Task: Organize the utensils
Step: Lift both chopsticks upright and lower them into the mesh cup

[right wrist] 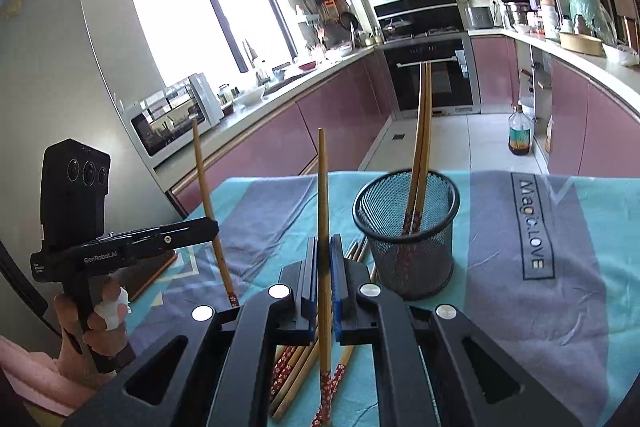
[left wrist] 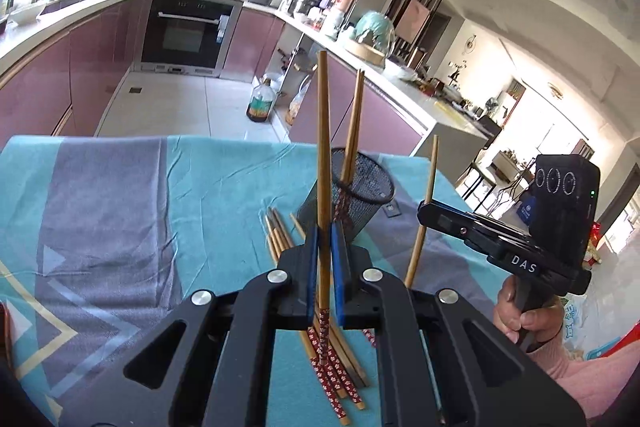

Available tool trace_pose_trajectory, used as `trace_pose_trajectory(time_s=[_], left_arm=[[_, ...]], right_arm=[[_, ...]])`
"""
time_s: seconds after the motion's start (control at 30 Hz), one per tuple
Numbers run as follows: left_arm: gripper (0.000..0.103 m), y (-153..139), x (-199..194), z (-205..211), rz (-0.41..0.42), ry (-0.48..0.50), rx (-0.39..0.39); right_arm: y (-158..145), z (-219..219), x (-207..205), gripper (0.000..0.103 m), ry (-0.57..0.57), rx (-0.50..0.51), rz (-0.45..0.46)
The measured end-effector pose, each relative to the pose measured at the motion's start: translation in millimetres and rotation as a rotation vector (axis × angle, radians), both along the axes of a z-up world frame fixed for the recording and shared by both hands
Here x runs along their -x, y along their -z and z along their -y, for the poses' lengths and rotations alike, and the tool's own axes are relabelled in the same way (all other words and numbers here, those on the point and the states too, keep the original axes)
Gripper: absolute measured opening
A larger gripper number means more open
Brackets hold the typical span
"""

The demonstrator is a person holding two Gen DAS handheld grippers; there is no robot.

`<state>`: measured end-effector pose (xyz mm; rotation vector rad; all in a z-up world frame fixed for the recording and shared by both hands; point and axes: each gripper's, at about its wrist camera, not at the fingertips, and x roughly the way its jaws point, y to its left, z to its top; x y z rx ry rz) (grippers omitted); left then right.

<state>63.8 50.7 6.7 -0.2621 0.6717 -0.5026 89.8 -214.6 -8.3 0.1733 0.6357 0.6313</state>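
My left gripper (left wrist: 324,233) is shut on a wooden chopstick (left wrist: 322,127) that stands nearly upright, its red patterned end hanging below the jaws. My right gripper (right wrist: 324,245) is shut on a second upright chopstick (right wrist: 322,179) in the same way. Both hang above the teal and grey tablecloth (left wrist: 120,207). Just beyond them stands a black mesh cup (right wrist: 408,227) with two chopsticks (right wrist: 420,147) leaning inside it. Several loose chopsticks (right wrist: 292,375) lie on the cloth under the grippers. In the left wrist view the right gripper (left wrist: 424,211) shows at the right; in the right wrist view the left gripper (right wrist: 214,225) shows at the left.
A dark flat slab with an orange edge (right wrist: 148,267) lies on the cloth at the left. The table's far edge runs just behind the cup (left wrist: 352,195). Beyond it are the tiled kitchen floor, an oil bottle (left wrist: 260,103) and purple cabinets. A hand (left wrist: 524,311) grips each handle.
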Motion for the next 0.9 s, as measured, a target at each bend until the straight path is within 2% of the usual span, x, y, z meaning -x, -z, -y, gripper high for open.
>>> trace_pose_trajectory(time_s=[0.43,0.9], left_arm=[[0.007,-46.6,-9.5,18.7,0.124,0.025,0.048],[0.007,-78.9,-46.9,51.8,0.225,0.0,0.031]], right_arm=[[-40.5,10.9,-0.4,0.005,0.026,0.011,0.137],[-67.6,17.3,-11.0,0.005,0.049,0.036,0.215]])
